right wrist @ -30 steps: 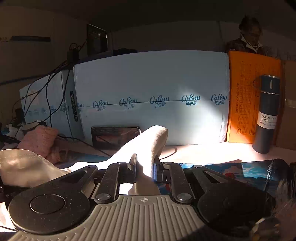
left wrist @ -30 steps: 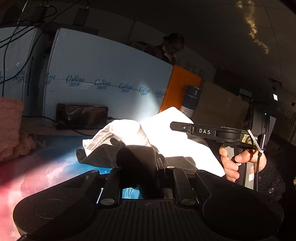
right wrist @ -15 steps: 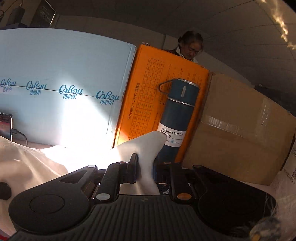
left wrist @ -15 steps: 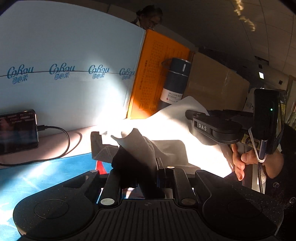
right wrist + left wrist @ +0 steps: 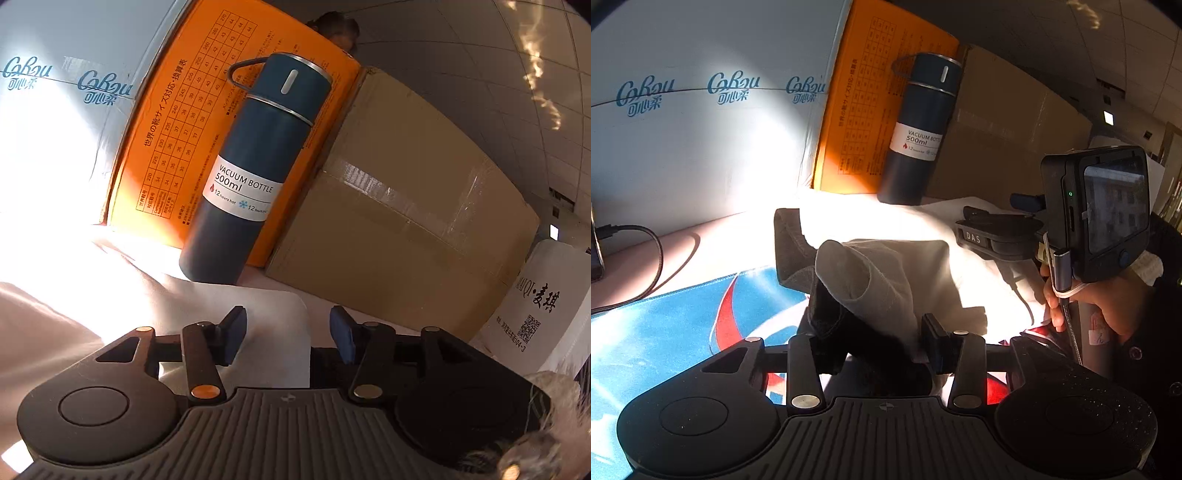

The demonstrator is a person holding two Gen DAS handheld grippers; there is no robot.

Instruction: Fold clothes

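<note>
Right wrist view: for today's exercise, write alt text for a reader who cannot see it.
The right gripper is open above the edge of a white garment lying on the table. Behind it a dark blue vacuum bottle stands upright before an orange box, with a brown cardboard box to the right.
</note>
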